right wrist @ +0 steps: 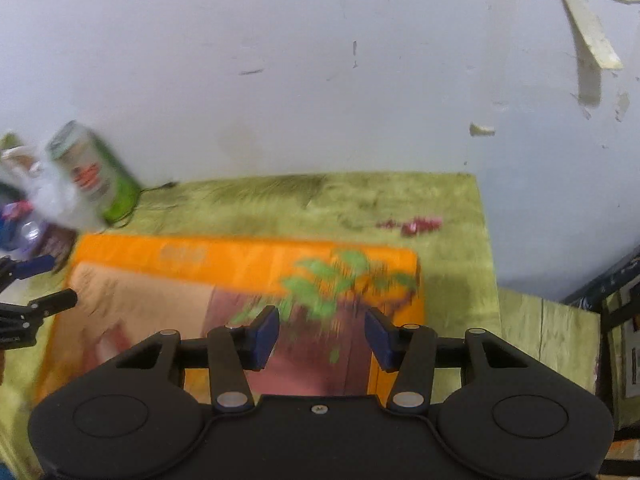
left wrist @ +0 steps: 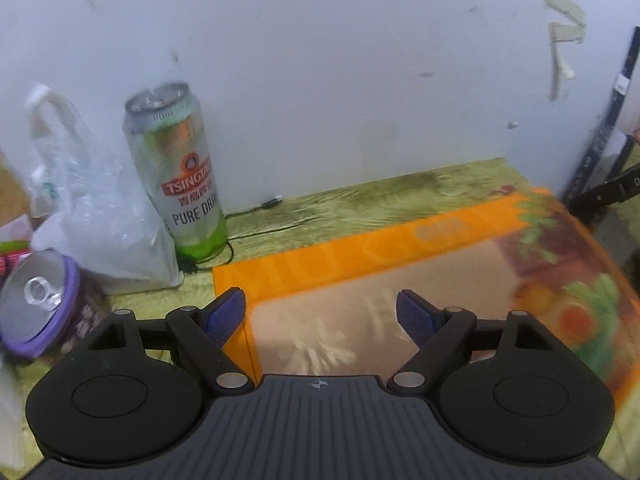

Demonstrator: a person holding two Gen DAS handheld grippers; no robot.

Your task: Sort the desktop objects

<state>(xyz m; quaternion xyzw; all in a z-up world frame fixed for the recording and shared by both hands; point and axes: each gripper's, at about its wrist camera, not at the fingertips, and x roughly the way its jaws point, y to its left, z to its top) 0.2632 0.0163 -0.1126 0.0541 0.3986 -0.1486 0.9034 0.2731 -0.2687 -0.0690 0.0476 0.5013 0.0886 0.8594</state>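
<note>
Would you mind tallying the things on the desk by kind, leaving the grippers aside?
Cans: 2, a green beer can and a purple-rimmed can
Plastic bags: 1
Orange flat packages: 1
Cables: 1
Total: 5

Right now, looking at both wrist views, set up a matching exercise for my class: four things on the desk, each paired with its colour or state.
Things:
1. beer can
2. purple-rimmed can
3. flat box
4. plastic bag

Descriptions:
A. orange border, lying flat
B. clear and crumpled
C. green and silver, upright by the wall
D. pull-ring lid, at the left edge

Pairs: 1-C, 2-D, 3-A, 4-B
</note>
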